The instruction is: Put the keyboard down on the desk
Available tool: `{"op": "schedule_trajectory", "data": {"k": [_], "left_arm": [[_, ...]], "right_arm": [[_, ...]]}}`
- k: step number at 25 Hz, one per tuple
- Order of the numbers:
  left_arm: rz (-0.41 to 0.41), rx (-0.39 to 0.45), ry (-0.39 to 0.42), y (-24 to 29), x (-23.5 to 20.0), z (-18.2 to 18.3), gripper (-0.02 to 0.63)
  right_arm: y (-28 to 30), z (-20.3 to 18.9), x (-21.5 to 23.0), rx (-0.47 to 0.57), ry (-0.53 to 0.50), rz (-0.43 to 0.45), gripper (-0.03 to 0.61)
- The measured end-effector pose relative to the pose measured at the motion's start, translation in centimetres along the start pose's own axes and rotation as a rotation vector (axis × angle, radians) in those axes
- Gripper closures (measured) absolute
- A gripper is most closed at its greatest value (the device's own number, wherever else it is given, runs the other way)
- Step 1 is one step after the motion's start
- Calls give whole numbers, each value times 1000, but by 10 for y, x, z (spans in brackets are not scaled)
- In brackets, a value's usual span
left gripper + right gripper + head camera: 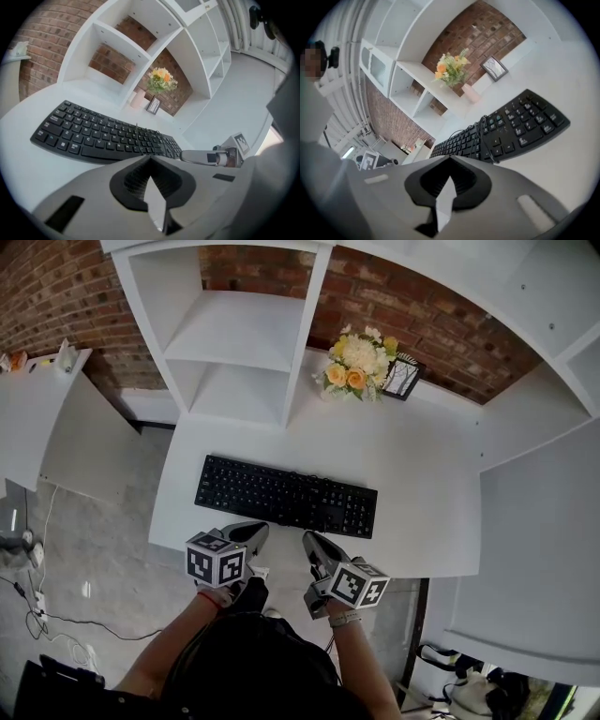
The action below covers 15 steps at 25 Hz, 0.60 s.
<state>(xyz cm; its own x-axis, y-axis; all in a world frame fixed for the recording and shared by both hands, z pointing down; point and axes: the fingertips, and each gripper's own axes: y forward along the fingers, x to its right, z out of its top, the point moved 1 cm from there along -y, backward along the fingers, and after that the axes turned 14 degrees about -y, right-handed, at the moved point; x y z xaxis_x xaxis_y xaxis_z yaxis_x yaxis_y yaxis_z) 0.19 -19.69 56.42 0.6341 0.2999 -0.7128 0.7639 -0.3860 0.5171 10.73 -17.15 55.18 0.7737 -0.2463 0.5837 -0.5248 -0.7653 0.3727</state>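
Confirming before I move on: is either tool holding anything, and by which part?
Nothing is held. The left tool and right tool are both shut and empty; the keyboard lies on the desk.

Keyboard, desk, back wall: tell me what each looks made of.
Keyboard: black plastic, matte; separate moulded keys with pale legends.
Desk: probably painted or laminated board, smooth white; no grain shows, so the core is unclear.
Wall: red brick, rough, with paler mortar lines between the courses.
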Motion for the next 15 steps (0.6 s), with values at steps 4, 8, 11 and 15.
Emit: {"op": "schedule_trajectory", "data": {"k": [4,8,11,15], "left_arm": [[-8,76,19,-14,7,5,618],[-7,133,52,-30,16,7,618],[-14,190,80,-44,27,11,618],[-20,275,144,-67,45,18,618]], "right_arm": [[-19,12,-7,60,-167,-23,577],[-40,24,-19,116,-296,-36,577],[-57,33,-29,163,-362,-42,577],[-80,46,-46,225,-465,-51,577]]}}
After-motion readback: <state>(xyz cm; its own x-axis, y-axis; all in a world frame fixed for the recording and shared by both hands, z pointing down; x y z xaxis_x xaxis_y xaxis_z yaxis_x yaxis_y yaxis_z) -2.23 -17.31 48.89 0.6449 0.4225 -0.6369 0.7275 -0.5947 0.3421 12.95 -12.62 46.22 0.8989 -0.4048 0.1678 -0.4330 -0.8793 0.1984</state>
